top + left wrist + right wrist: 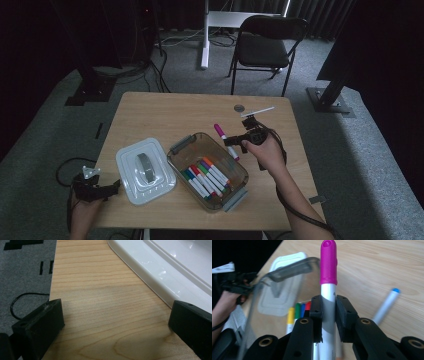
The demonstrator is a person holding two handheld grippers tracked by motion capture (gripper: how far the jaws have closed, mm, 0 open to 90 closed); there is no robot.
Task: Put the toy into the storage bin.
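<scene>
— Gripping the pink-capped marker [328, 290] mid-barrel, the right gripper [328, 307] has its jaws clamped on it, just beside the clear box [235, 165].

— Best approach?

— Carry it over the rim, line it up with the markers in the box [206, 176], lower it flat, then release.

— And the left gripper [116, 320]?

— Jaws wide apart, holding nothing, at the surface [100, 302] edge beside the white lid [162, 270]. One blue-tipped marker [387, 303] is left outside.

My black right gripper [329, 307] holds a white marker [328, 297] with a magenta cap. The box [207, 170] is smoky grey, its lid [145, 170] white, the table [165, 115] pale wood-grained.
</scene>
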